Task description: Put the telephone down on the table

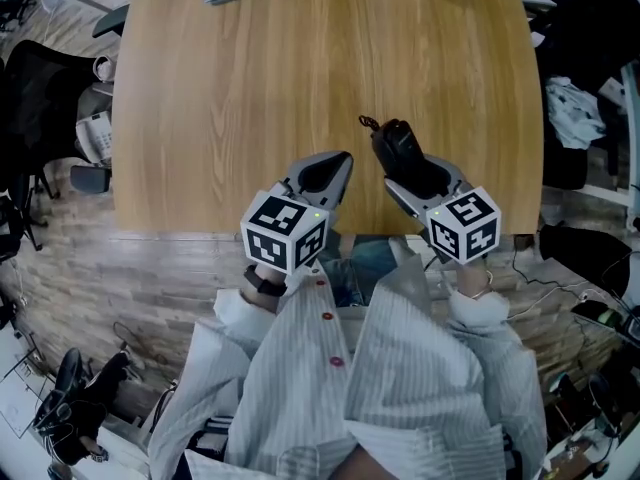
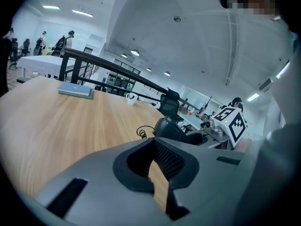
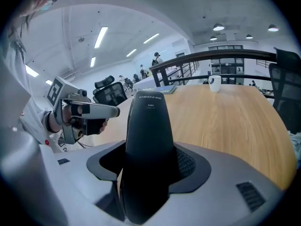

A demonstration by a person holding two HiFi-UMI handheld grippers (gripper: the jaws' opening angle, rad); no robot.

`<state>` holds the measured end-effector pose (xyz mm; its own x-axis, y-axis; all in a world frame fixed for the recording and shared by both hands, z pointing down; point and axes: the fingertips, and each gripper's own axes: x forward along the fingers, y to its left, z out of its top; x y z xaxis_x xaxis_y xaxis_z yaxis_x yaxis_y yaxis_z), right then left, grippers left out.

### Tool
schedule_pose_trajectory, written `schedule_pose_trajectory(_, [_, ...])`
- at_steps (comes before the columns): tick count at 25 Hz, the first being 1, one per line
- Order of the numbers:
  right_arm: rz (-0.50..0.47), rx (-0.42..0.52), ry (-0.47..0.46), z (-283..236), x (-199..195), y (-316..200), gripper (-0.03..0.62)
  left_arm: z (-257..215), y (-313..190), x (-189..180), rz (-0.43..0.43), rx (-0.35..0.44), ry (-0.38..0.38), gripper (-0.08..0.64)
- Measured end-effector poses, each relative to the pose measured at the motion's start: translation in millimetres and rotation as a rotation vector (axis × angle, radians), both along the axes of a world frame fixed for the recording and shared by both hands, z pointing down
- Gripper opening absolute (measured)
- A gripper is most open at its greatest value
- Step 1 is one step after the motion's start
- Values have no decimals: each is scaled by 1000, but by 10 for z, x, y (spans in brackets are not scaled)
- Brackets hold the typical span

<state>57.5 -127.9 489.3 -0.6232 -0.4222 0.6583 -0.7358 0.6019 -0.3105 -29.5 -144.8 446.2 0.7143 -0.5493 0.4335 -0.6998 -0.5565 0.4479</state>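
The telephone (image 1: 398, 146), a black handset, is clamped in the right gripper (image 1: 412, 173), a little right of centre in the head view, over the near part of the wooden table (image 1: 230, 88). Its long axis runs along that gripper's jaws, away from the person and toward the top of the frame with a slight lean left. The free end pokes out past the jaw tips, and the rear end is buried between the pads. In the right gripper view the handset rises from the lower centre of the frame, the jaws closed on its lower half.

So the table lies straight below and ahead of the handset, and the right hand alone carries it. Whether its underside already touches the wood cannot be told; it looks held just clear. Setting it down seems to call mainly for lowering.

The left gripper (image 1: 325, 175) sits just left of the handset in the head view and grips nothing. Its jaws are drawn together, with only a thin sliver of table showing between them.

The handset is smooth, dark and curved, narrowing toward a rounded tip with small pale lettering. A thin dark cord (image 1: 368, 123) curls from its far end onto the table.
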Motion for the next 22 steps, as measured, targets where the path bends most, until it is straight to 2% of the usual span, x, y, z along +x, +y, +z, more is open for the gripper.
schedule_pose_trajectory(8, [-48, -66, 28, 405, -102, 104, 293, 237, 107, -98, -25, -53, -20, 8])
schedule_pose_trajectory(22, [-168, -72, 145, 865, -186, 323, 293, 675, 96, -78, -25, -124, -72, 8])
